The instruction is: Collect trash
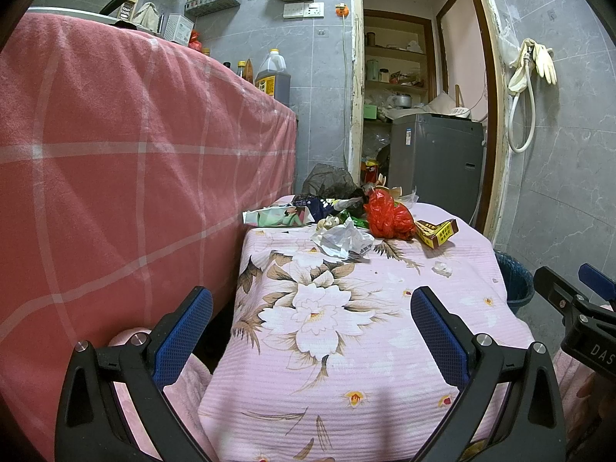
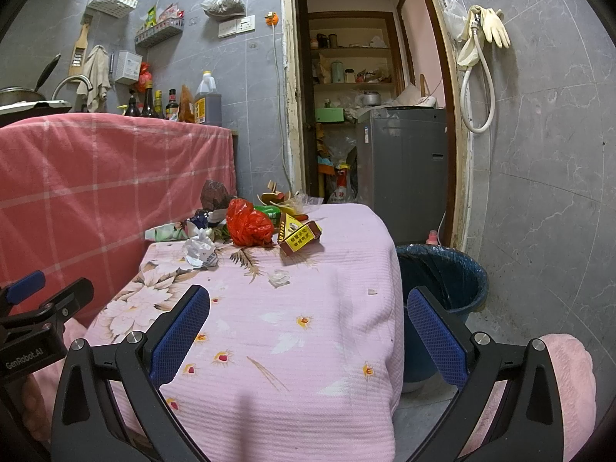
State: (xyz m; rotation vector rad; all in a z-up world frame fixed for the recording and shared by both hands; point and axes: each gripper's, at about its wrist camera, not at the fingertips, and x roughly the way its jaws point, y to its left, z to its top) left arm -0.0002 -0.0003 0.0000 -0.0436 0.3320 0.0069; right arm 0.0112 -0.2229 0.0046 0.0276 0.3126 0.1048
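Both the left claw (image 1: 312, 331) and right claw (image 2: 308, 331) gape wide and empty short of the red plastic bag (image 2: 248, 223), light, crinkly trash amid the tabletop (image 2: 288, 327) litter, likely best pinched at its bunched top.

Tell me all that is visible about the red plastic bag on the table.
The crumpled red plastic bag is thin, glossy and bunched into a loose lump. It lies in the trash pile at the far end of the pink flowered tablecloth, beside the brown and yellow cardboard box. Neither gripper touches it.
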